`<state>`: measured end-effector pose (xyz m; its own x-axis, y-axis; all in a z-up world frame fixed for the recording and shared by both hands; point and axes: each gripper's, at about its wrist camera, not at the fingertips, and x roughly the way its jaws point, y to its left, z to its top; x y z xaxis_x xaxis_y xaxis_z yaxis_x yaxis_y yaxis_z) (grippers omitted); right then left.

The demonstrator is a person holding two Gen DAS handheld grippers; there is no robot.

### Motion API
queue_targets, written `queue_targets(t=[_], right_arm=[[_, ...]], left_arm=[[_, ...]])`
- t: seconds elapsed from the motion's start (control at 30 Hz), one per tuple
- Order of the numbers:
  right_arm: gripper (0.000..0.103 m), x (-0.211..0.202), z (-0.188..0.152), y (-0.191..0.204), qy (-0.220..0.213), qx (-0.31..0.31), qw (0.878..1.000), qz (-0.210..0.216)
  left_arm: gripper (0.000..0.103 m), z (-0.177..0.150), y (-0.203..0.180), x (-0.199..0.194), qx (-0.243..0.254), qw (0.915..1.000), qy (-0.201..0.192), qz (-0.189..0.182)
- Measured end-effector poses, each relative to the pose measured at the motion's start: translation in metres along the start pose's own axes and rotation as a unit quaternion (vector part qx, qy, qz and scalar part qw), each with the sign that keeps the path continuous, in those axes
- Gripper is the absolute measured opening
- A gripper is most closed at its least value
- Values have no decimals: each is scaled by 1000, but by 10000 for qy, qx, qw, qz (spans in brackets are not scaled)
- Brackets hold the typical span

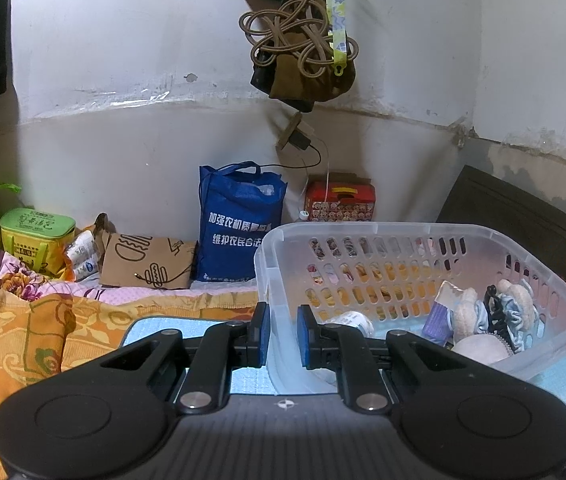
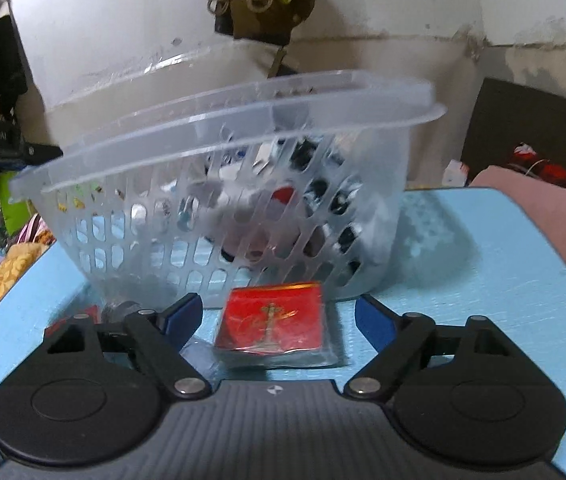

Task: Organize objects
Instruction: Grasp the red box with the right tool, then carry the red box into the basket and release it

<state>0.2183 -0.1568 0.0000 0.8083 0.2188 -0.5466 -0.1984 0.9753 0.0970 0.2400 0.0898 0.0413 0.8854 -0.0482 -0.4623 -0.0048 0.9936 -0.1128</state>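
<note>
One translucent slotted plastic basket (image 1: 423,248) is pinched at its rim by the left gripper (image 1: 283,334), while the right gripper (image 2: 279,316), fingers spread, straddles one glossy red square packet (image 2: 273,322).

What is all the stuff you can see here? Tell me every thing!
basket: one, clear plastic, on the blue mat, small things inside
mat: one, light blue, under the basket
red packet: one, red in clear wrap, on the mat in front of the basket
blue bag: one, by the wall
paper bag: one, brown, left of the blue bag
green tin: one, far left
red box: one, behind the basket
left gripper: shut on the basket wall
right gripper: open, fingers either side of the red packet
</note>
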Motion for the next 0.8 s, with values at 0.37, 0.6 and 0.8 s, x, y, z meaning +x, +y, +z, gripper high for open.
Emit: queue_targets(t=[0.37,0.6,0.8], right_arm=[[65,4,-4,-8,237,-195,9995,58],[65,-17,-8,-20,-179,-107,9997,-143],[65,-21,-8,-18,-383,-177,9989,-191]], left_arm=[[18,1,-3,-1,88,9999,-16,79],[18,1,-5,-1,136,9998,-26,121],[18,0,-5,-1,133,9998,-24,125]])
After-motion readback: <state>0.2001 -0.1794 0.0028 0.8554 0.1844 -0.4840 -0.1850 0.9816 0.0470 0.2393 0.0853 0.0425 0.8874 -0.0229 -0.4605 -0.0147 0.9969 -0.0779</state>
